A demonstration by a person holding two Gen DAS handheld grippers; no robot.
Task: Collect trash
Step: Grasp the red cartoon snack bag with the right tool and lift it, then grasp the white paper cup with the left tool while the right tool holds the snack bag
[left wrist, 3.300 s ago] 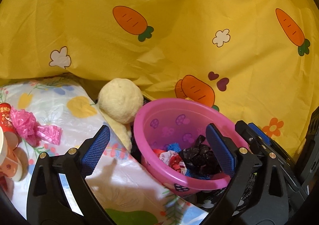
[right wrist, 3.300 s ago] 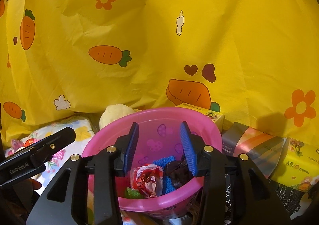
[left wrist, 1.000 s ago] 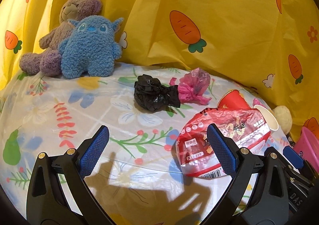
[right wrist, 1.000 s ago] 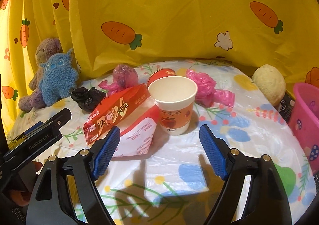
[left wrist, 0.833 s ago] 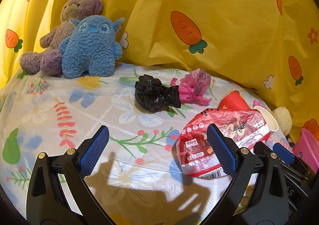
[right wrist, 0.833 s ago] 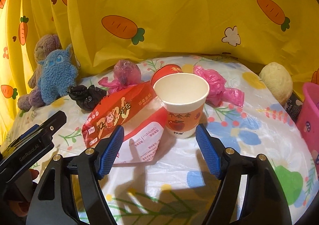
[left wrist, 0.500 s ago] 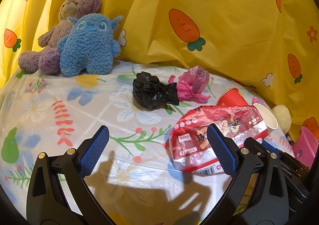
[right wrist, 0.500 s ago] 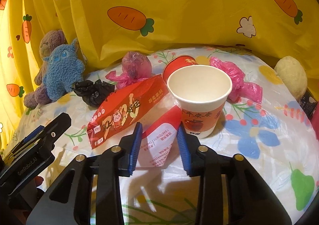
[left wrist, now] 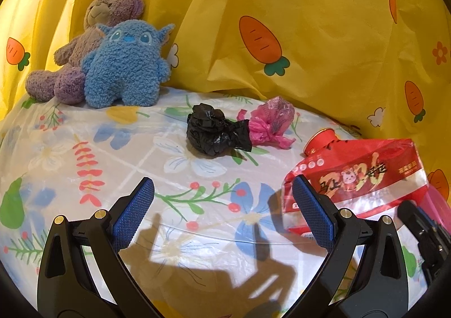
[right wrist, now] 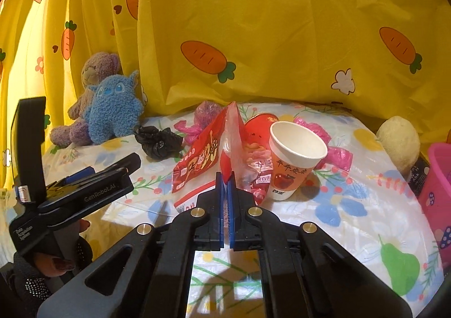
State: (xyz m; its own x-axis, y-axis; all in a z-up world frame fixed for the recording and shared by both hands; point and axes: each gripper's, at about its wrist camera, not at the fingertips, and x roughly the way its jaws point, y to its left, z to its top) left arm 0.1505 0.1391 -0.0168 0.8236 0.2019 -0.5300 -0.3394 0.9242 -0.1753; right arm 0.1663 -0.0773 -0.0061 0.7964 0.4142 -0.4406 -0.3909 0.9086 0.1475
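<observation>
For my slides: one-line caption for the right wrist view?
Right hand-held gripper shut on the red snack bag, beside an upright paper cup on the floral sheet.

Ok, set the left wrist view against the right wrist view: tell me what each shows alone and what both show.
Left wrist only: the left gripper with jaws wide apart and nothing between them.

Right wrist only: the right gripper shut on an edge of the red snack bag, the upright paper cup, the cream plush ball, and the pink basin at the right edge.

Both: the snack bag, black bag wad, pink bag wad, blue plush, brown bear, yellow carrot curtain.
</observation>
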